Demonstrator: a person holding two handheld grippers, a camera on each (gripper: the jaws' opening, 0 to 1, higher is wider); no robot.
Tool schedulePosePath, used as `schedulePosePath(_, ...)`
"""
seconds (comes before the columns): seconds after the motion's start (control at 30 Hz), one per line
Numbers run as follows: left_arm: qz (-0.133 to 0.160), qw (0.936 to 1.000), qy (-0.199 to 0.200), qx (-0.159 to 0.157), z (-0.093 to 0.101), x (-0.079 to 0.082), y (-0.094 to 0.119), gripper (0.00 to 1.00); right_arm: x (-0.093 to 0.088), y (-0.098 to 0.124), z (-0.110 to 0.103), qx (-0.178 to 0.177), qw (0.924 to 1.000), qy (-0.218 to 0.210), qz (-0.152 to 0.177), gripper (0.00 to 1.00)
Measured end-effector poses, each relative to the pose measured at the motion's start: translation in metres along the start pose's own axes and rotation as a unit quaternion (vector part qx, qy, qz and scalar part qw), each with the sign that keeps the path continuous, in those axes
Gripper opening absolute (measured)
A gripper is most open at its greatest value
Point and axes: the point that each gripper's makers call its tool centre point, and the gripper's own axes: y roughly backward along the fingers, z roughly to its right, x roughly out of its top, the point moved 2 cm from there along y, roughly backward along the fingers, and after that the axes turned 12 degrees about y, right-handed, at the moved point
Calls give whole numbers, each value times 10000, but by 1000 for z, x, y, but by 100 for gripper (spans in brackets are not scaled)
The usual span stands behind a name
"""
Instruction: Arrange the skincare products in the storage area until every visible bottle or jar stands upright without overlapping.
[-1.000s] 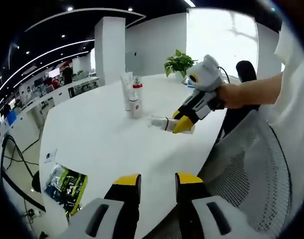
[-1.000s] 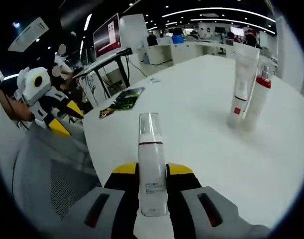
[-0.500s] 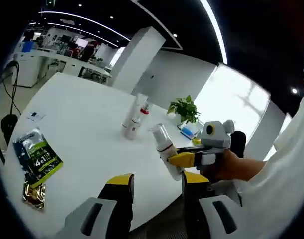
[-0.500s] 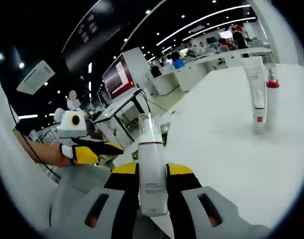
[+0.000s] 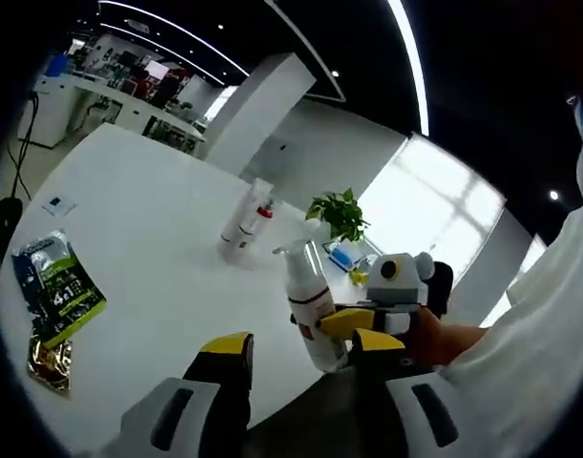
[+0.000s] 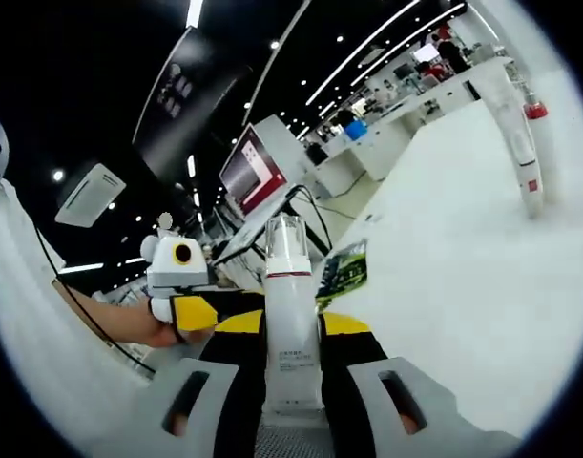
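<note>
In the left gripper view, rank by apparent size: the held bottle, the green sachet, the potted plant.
1. Green sachet and held bottle: look alike; both sit near the camera, so unranked.
2. Potted plant: smallest, though it stands farther away.

pump bottle (image 6: 292, 324) base hidden betw. jaws, label print too small to read, foil packets (image 5: 51, 296) text illegible

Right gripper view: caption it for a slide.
Right tool grips a white pump bottle above the white table.
</note>
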Motion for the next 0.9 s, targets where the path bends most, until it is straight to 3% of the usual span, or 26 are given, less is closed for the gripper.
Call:
schedulePosePath(0.33,-129,9989,254,-361,11,-3,0,47,-6,-3,-11,212,9997,-135,27,18)
schedulePosePath(0.6,-86,9983,373,-436,12,-2,1,47,-5,-3,-12,290,9993,-232,72,18)
schedulePosePath(0.9,-20,9971,553,-519,12,1,3,47,-14,-11,-32,766,9967,-139,-209,18)
